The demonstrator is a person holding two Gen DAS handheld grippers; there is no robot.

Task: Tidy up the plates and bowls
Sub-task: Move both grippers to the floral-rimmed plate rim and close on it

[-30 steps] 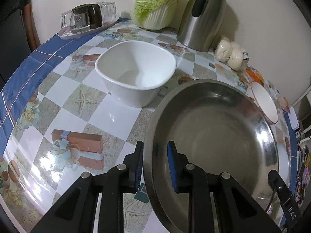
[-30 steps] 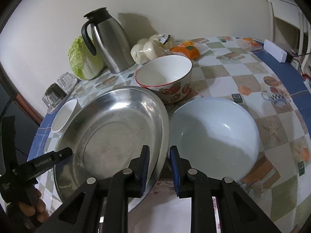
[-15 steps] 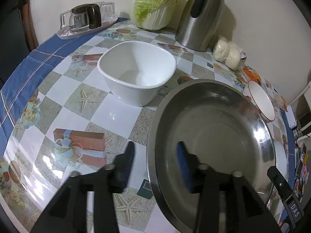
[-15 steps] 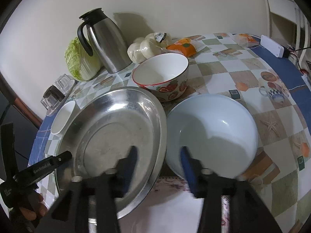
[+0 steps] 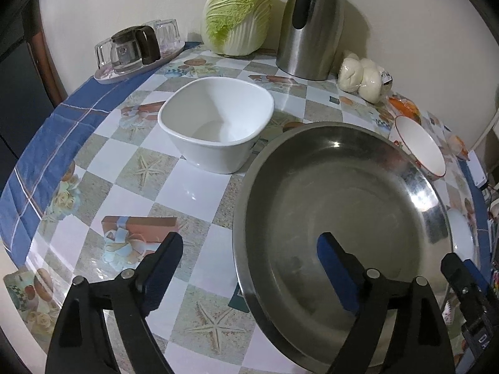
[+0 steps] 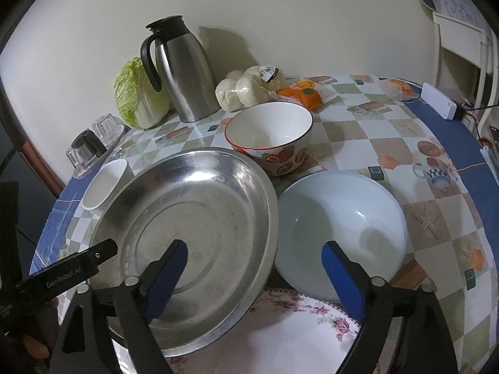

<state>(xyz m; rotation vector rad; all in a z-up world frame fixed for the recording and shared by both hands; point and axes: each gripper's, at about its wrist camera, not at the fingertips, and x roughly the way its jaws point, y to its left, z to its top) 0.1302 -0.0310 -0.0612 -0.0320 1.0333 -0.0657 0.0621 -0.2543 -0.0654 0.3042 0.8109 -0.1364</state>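
Both jaws were opening wide: left gripper (image 5: 249, 255) and right gripper (image 6: 254, 257) straddled the steel plate's (image 6: 199, 218) rim, gripping nothing.

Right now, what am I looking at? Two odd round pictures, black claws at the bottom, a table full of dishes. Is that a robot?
No robot: a person holds one gripper in each hand, each carrying a wide-angle camera that looks along its fingers. One picture comes from the left gripper, the other from the right gripper. Both are opening across opposite rims of the steel pan, no longer pinching it. The pan rests partly on a floral plate. Around it on the checked tablecloth sit a square white bowl, a pale blue bowl and a red-rimmed bowl. Behind stand a steel jug, a cabbage and bagged buns.
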